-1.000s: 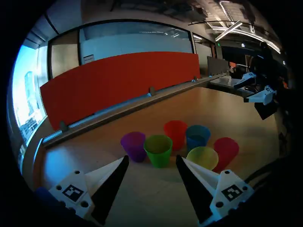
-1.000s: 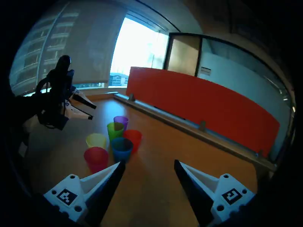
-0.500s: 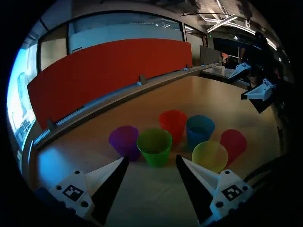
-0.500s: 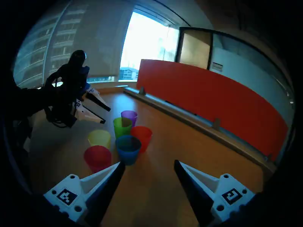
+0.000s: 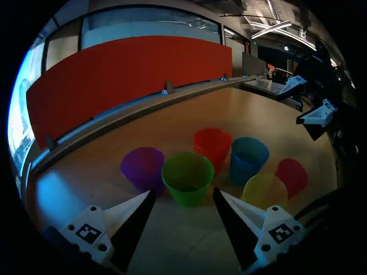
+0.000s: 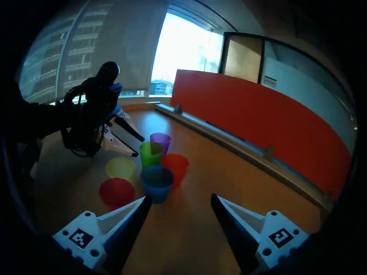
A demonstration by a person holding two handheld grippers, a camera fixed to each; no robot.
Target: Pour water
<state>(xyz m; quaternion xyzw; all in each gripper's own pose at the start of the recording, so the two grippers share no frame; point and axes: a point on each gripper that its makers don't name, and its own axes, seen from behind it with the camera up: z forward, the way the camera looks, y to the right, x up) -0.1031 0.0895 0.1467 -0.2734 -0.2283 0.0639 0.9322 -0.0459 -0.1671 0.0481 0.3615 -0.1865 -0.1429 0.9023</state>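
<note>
Green cup [image 5: 187,178]: sat on the wooden worktop [image 5: 257,114], right ahead of the left gripper [image 5: 183,190]
Left fingers [image 5: 133,220]: spread wide, holding nothing
Right gripper [image 6: 180,196]: wide too, empty, blue cup [image 6: 157,182] just ahead

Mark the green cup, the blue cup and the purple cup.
green cup [image 5: 188,195], left gripper view, front wall below the rim
blue cup [image 6: 157,193], right gripper view, outer wall facing the camera
purple cup [image 5: 140,180], left gripper view, outer wall
</note>
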